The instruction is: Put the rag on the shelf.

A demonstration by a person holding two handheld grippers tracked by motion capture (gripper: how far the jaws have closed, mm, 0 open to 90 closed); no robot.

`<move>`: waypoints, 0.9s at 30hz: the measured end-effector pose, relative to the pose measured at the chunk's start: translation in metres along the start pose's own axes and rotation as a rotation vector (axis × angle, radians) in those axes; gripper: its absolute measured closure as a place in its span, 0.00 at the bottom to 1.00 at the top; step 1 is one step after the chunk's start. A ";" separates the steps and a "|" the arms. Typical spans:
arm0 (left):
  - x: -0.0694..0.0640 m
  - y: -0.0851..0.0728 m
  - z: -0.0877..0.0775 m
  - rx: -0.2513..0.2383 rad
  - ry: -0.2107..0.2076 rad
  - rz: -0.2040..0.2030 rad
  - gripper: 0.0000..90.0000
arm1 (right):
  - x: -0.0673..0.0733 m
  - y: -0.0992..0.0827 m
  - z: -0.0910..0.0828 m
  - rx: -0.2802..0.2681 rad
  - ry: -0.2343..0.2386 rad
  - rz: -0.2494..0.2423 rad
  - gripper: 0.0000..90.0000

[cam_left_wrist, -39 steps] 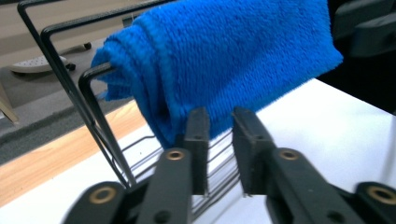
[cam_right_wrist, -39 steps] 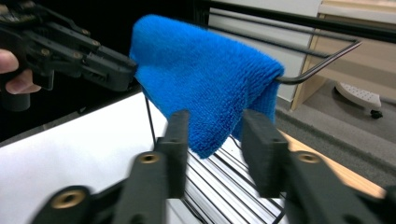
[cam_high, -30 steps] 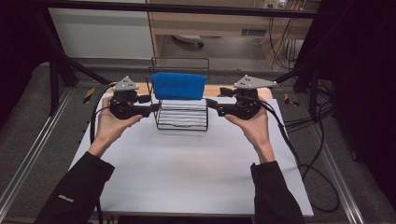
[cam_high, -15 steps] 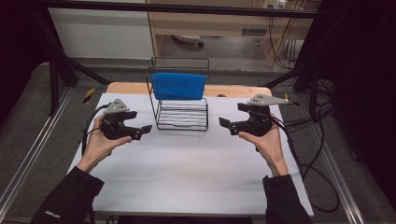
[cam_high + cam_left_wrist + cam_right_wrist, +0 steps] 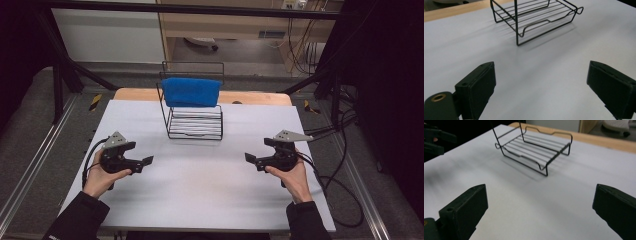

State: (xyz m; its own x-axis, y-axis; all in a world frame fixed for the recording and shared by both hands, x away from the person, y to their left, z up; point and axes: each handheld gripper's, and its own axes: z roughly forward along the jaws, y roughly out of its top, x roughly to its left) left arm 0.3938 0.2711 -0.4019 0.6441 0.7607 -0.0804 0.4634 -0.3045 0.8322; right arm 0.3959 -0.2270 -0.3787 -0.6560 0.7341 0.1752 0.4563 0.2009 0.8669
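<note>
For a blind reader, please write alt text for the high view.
A blue cloth hangs over a black wire rack on a white table. Nearer the camera, two hands hold the open left claw and right claw apart, both empty.

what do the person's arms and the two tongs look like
Both tongs, the left tongs and right tongs, are black with thick, flat-faced rectangular jaws. Each carries a grey three-cornered plate on top and trails a black cable. The person wears dark long sleeves.
</note>
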 end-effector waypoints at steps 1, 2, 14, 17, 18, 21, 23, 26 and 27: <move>0.000 -0.005 -0.001 0.003 0.002 -0.002 0.10 | -0.002 -0.006 0.000 0.010 -0.002 -0.003 0.01; 0.001 -0.009 -0.001 0.010 0.002 0.000 0.10 | -0.003 -0.012 -0.001 0.019 -0.004 -0.007 0.01; 0.006 -0.042 -0.001 0.046 0.011 0.012 0.10 | -0.021 -0.069 -0.013 0.084 -0.025 0.043 0.01; 0.005 -0.047 0.000 0.053 0.007 0.022 0.10 | -0.024 -0.077 -0.018 0.075 -0.025 0.041 0.01; 0.005 -0.049 0.000 0.054 0.009 0.020 0.10 | -0.024 -0.079 -0.020 0.070 -0.026 0.044 0.01; 0.005 -0.052 -0.001 0.054 0.005 0.021 0.10 | -0.025 -0.083 -0.024 0.068 -0.035 0.052 0.01; 0.005 -0.054 -0.001 0.054 0.002 0.019 0.10 | -0.025 -0.083 -0.025 0.066 -0.037 0.056 0.01; 0.005 -0.055 -0.001 0.053 0.006 0.015 0.10 | -0.024 -0.083 -0.025 0.062 -0.036 0.061 0.01; 0.006 -0.055 -0.002 0.051 0.007 0.012 0.10 | -0.025 -0.083 -0.025 0.065 -0.037 0.053 0.01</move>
